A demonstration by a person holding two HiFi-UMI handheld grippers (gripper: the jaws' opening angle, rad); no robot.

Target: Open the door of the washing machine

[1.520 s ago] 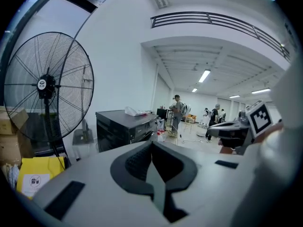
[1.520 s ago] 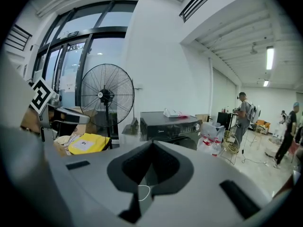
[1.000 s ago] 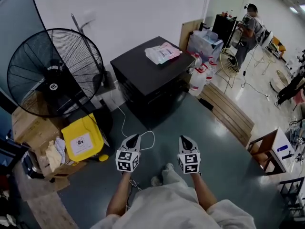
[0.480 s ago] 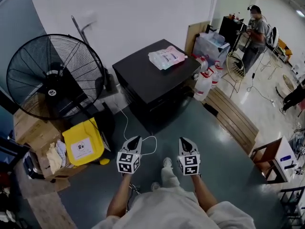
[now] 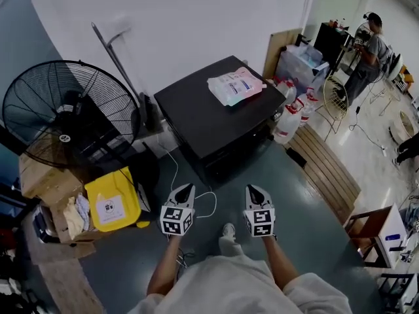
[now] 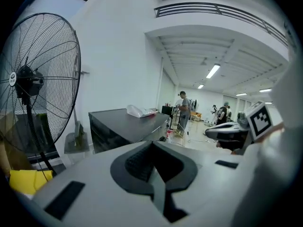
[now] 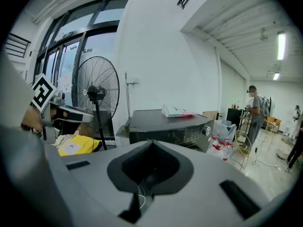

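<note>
The person is holding both tools low in the centre of the head view, above the grey floor (image 5: 308,208). The left gripper (image 5: 182,190) and the right gripper (image 5: 254,190) are pointing side by side toward the top of the frame, slightly apart. In the left gripper view, the two grey jaws are meeting at their tips with nothing between them. The right gripper view is showing the same: jaws pressed together, empty.

The black box-shaped washing machine (image 5: 206,106) is standing in the upper middle of the head view, against the white wall (image 5: 196,18), well ahead of both grippers. Its dark front face is turning toward the lower right of the frame. In the right gripper view, only the control strip with a round knob (image 7: 206,131) is showing above the gripper body, which is covering the door itself.

A white and pink plastic pouch (image 5: 236,87) is lying on the machine's top. A large black round floor fan (image 5: 62,113) is standing at the left. A yellow plastic container (image 5: 112,205) is sitting below the fan. A thin white cable (image 5: 211,201) is looping on the floor between the machine and the grippers. Clear plastic bottles with red caps (image 5: 288,120) are standing right of the machine.
</note>
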